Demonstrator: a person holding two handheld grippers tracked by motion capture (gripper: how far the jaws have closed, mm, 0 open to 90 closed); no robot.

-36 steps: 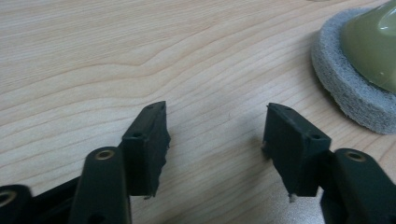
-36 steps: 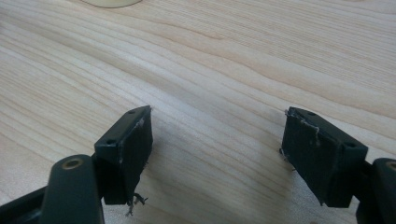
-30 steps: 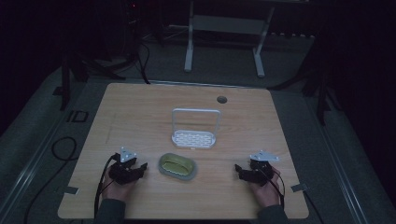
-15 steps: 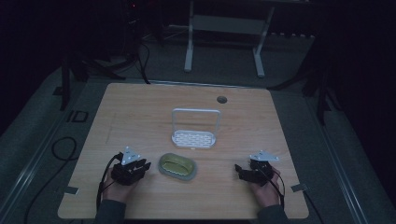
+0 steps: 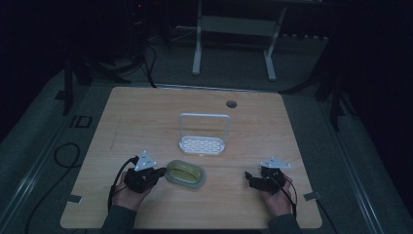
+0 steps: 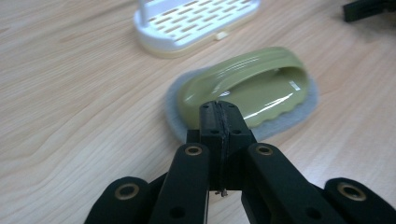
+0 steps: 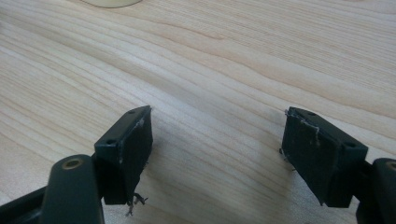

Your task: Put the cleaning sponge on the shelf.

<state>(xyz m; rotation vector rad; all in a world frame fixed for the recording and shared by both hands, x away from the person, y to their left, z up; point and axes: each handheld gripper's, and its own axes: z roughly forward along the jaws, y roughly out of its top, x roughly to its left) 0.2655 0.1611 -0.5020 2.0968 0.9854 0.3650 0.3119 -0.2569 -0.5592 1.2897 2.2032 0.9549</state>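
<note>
- The left gripper sits just left of the green scrubbing brush, aimed at its near end, probably to take it by the handle.
- Its jaws have just been closing and now meet with nothing between them; the tips seem to sit at the brush's edge, though contact is hard to judge.
- The brush lies pad-down on the table, near the white slotted rack.
- The right gripper waits spread wide over bare wood, empty.

High view above the near edge facing forward and down on the light wooden table, gripper views low and close over its grain, left one sharing the olive-green oval scrubber and white slotted plastic rack.
</note>
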